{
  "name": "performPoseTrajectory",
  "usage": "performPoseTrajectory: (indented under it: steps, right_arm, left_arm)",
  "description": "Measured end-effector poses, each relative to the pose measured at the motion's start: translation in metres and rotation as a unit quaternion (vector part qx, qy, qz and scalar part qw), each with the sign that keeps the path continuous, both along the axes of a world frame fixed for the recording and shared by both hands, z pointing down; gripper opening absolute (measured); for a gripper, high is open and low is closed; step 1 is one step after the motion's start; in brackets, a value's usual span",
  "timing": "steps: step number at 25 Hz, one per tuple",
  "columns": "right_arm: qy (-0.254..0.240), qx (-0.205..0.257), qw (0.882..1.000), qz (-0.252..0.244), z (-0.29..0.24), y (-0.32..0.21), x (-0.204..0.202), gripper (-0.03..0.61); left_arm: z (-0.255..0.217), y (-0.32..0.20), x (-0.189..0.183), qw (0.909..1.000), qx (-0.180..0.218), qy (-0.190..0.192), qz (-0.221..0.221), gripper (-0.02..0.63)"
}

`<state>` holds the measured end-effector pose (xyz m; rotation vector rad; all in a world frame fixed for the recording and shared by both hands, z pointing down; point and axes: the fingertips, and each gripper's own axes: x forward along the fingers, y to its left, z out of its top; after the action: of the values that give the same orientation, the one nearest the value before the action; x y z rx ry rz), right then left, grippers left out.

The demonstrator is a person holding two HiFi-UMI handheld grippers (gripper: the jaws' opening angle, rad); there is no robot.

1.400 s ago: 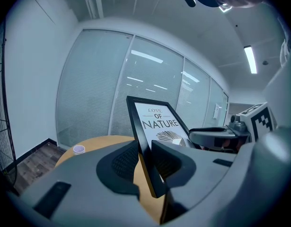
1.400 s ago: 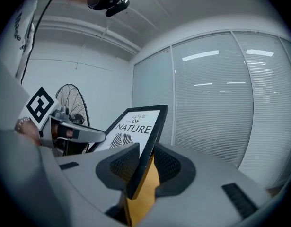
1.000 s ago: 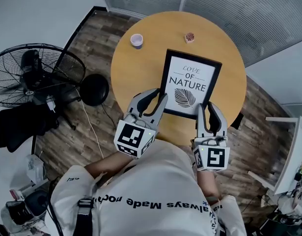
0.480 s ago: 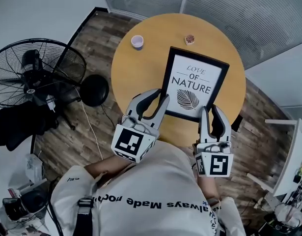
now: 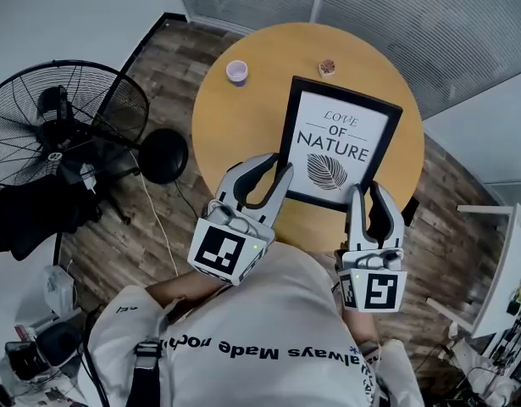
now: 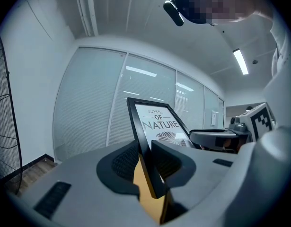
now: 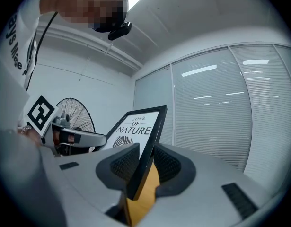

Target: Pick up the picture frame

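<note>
Two grips on one picture frame (image 5: 338, 142): the left gripper (image 5: 275, 166) pinches its near-left corner and the right gripper (image 5: 368, 192) its near-right corner, both sets of jaws partly closed onto the black moulding. The frame is tilted, print up, over the round wooden table (image 5: 243, 125). Step judged: lifting. Next: raise both sides evenly, without twisting.

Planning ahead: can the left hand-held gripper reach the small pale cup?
Probably not: the left hand-held gripper is clamped on the black picture frame, though nothing blocks the small pale cup.
</note>
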<state>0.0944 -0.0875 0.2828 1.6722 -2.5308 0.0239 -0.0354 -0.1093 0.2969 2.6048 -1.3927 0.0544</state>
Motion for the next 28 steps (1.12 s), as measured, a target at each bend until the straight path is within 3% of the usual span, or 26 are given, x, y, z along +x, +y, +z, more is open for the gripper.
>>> performPoseTrajectory:
  steps: [28]
  right_arm:
    - [-0.005, -0.001, 1.000, 0.002, -0.0005, -0.0002, 0.0009, 0.106]
  left_arm:
    - [-0.0012, 0.0003, 0.0000, 1.0000, -0.001, -0.002, -0.003, 0.098]
